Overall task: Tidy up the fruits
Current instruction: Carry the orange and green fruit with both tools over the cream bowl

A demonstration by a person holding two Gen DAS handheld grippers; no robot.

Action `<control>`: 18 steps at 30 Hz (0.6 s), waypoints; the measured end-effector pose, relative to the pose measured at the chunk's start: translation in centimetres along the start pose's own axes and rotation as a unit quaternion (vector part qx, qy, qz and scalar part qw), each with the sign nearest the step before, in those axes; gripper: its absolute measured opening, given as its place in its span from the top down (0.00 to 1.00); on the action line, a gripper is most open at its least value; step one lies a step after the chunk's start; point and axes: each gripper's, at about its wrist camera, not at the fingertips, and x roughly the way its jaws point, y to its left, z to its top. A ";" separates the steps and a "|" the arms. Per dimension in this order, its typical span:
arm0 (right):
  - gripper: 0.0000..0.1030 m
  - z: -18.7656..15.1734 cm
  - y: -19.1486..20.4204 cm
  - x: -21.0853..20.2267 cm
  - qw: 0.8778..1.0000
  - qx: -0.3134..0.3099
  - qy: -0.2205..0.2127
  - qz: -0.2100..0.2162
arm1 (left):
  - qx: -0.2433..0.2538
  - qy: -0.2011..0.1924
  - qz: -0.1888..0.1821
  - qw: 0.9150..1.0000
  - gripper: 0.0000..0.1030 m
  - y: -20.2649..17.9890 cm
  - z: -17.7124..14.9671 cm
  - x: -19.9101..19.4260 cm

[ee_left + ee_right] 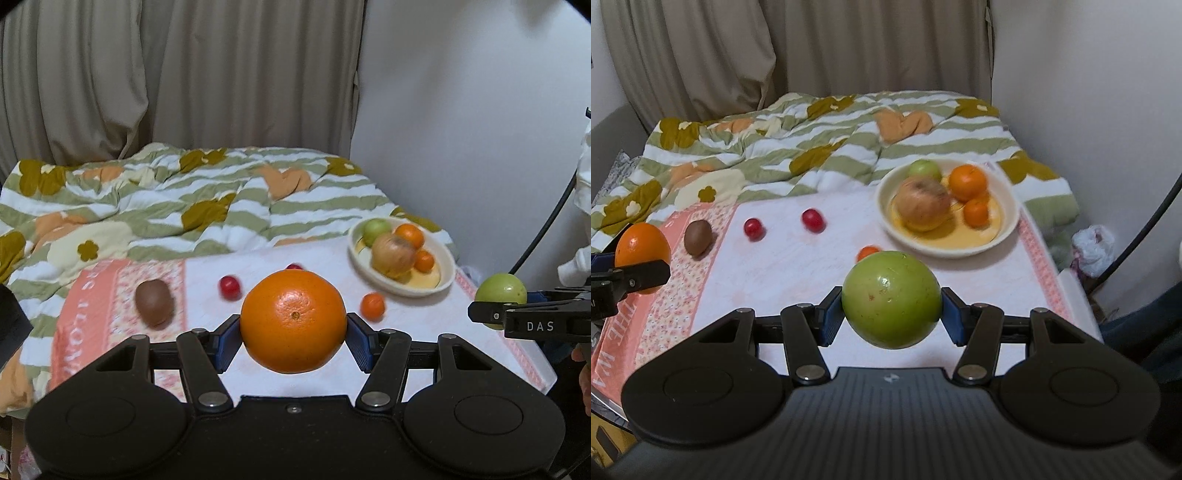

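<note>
"DAS" lettering on right gripper (491, 315), clamped on green apple (891, 299); left gripper (293, 334) clamped on orange (293, 320).

- "DAS" in white capitals stands on the black side of the right gripper (491, 314), seen from the left wrist view, to the right of the left fingers.
- The pink border of the cloth (635, 332), left of the right fingers, carries large white capitals that read roughly "THE MA", cut off at the edge.
- In the left wrist view that same border shows white letters, too blurred to read.
</note>
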 end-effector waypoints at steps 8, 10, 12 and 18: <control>0.32 2.9 -7.4 0.9 0.999 -0.038 -0.009 0.024 | -0.023 -0.007 0.011 1.000 0.38 -7.4 1.9 3.1; 0.32 3.6 -9.2 1.6 0.999 -0.044 -0.011 0.031 | -0.027 -0.008 0.014 1.000 0.38 -9.0 2.2 4.1; 0.32 4.4 -10.9 2.5 0.998 -0.048 -0.010 0.038 | -0.032 -0.007 0.016 0.999 0.38 -10.6 2.6 5.3; 0.32 6.5 -14.9 5.4 0.996 -0.063 -0.002 0.058 | -0.038 0.003 0.023 0.999 0.38 -14.3 3.5 9.2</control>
